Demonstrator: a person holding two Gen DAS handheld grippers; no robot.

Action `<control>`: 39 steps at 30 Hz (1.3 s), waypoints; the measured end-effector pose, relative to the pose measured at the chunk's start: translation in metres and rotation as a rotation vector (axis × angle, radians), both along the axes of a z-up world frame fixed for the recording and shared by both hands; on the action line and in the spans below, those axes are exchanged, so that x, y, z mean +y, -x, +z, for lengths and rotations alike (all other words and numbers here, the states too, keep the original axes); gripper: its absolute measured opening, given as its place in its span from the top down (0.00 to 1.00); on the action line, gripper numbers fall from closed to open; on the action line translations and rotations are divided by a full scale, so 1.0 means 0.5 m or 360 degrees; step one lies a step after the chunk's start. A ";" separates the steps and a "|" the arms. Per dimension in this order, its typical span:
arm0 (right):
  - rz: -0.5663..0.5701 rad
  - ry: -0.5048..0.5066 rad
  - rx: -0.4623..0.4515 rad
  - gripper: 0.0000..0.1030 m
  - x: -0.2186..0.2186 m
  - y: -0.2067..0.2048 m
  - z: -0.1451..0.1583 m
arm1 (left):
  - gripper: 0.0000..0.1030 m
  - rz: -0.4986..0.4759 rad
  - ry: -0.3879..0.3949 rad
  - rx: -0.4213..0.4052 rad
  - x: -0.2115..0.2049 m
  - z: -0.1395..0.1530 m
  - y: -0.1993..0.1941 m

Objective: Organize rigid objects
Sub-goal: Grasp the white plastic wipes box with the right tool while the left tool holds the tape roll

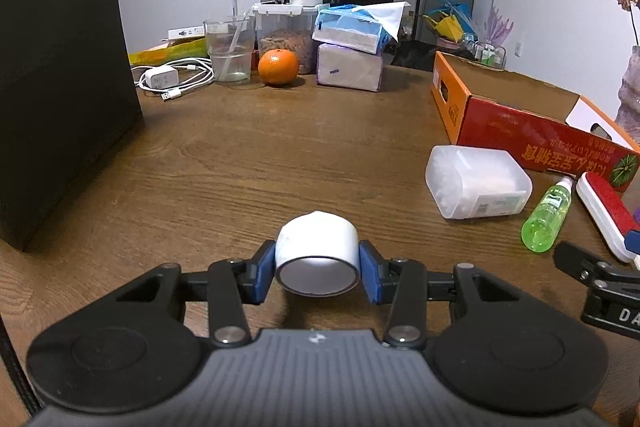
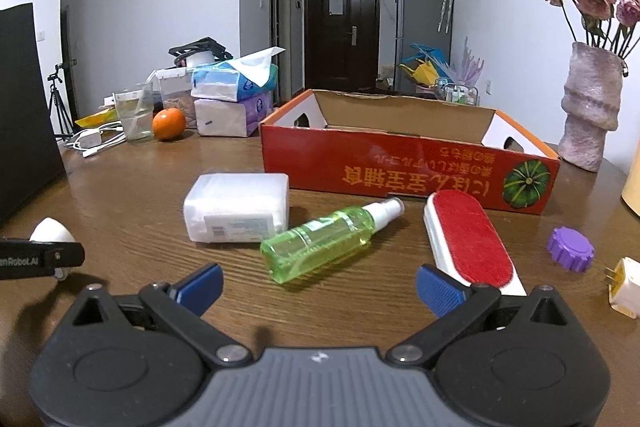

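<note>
Between the blue pads of the left gripper (image 1: 317,269) sits the white roll (image 1: 316,253), a stubby tape-like cylinder, pinched on its two curved sides and held just off the table (image 1: 248,163). Its round end faces back at the camera, so its axis runs along the fingers, not across them. That's a firm grasp by the look of it, pads pressed in on both sides.

Now the box (image 2: 408,167), red and orange, open at the top: it lies ahead and to the right of that roll, well apart, its long side running across the table. I'd say the roll has to travel forward and rightward and clear the near wall before any drop.

Over on the right, the right gripper (image 2: 320,287) is wide apart and holds nothing. Just ahead of it lies the green bottle (image 2: 320,243), long axis slanting from near-left to far-right, nozzle towards the box. Beside it, the red brush (image 2: 468,239) runs lengthwise away from the right finger, and the white tub (image 2: 238,207) sits behind the bottle. The right hand is plainly nearer all three; the bottle looks its likeliest pick, jaws crossing the body.

Further right, a purple cap (image 2: 570,249) and a plug (image 2: 624,287).
</note>
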State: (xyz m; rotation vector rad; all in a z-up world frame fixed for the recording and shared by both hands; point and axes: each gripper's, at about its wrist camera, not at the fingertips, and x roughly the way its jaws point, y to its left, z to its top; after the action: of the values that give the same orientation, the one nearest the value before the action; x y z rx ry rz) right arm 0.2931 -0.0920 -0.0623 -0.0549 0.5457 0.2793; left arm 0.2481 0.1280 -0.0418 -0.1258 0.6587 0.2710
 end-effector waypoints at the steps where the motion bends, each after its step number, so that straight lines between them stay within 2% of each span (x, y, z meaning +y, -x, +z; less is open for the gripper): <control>1: 0.0002 0.0001 -0.0004 0.00 0.004 -0.002 0.001 | 0.57 -0.0002 0.0000 -0.0001 0.001 0.001 -0.001; 18: 0.0055 0.0014 -0.0036 0.00 0.080 -0.060 0.029 | 0.57 0.0005 -0.0060 -0.0072 0.021 0.050 -0.029; 28: 0.0080 0.0013 -0.0010 0.00 0.130 -0.101 0.024 | 0.57 0.0019 -0.0049 -0.0044 0.041 0.038 -0.064; 39: 0.0071 0.0045 0.0087 0.00 0.166 -0.160 -0.004 | 0.57 0.0060 -0.0038 -0.0015 0.072 0.028 -0.086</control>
State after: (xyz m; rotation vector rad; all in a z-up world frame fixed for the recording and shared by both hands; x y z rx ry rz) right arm 0.3732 -0.0090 -0.0642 -0.0873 0.6034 0.3172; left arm 0.2908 0.1639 -0.0280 -0.1164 0.6440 0.3142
